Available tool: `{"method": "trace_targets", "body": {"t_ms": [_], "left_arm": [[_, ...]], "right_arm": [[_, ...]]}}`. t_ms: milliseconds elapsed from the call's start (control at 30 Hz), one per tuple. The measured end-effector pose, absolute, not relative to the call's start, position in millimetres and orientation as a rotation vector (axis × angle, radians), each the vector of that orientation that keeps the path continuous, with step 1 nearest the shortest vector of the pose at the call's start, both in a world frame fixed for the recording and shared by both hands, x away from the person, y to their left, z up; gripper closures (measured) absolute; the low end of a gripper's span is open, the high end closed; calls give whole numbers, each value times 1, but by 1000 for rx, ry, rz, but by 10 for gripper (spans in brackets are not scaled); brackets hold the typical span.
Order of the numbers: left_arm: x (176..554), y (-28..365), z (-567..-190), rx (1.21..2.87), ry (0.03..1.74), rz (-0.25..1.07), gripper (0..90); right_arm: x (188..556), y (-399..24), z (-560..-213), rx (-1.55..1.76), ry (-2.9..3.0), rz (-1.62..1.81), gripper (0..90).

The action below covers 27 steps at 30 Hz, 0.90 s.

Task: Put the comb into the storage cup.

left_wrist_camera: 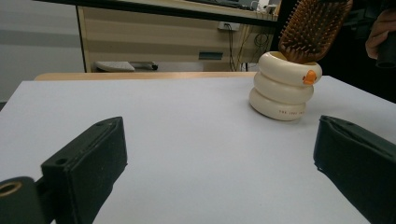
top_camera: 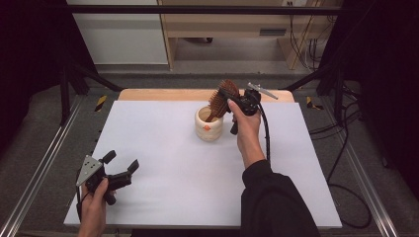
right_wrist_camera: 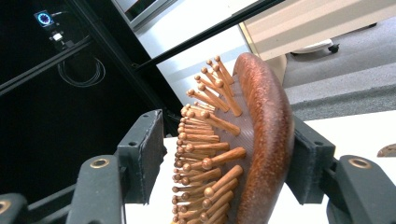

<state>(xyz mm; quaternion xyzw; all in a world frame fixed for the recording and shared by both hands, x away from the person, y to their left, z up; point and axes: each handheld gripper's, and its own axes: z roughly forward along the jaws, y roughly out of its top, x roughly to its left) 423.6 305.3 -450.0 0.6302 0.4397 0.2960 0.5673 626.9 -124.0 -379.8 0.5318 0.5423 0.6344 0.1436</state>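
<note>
Hairbrush [top_camera: 221, 100] between my right jaws, its handle down in the cream cup [top_camera: 208, 126] near the far middle of the table [top_camera: 163, 163].

My right hand [top_camera: 245, 129] reaches up from the near side and holds the right gripper [top_camera: 236, 100] just right of the cup, pointing left at the brush head. Its jaws are partly open: the right jaw lies against the smooth wooden back, but the left jaw stands a little apart from the bristle tips, so I do not press the brush. My left hand [top_camera: 94, 205] rests at the near left corner, and the left gripper [top_camera: 120, 165] is wide open with nothing between its jaws. The brush handle is hidden inside the cup.
</note>
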Motion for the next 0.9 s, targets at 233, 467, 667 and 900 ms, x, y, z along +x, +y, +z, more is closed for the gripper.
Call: {"method": "trace_targets", "body": {"t_ms": [233, 467, 667, 900], "left_arm": [[424, 305, -450, 1481, 1034, 695, 28], [424, 305, -450, 1482, 1033, 694, 29], [424, 305, -450, 1482, 1034, 694, 29], [424, 305, -450, 1482, 1034, 694, 29]], "right_arm": [[626, -123, -379, 1537, 1566, 1839, 340], [626, -123, -379, 1535, 1568, 1837, 333], [626, -123, -378, 1536, 1575, 1831, 317], [625, -122, -377, 1516, 1591, 1811, 279]]}}
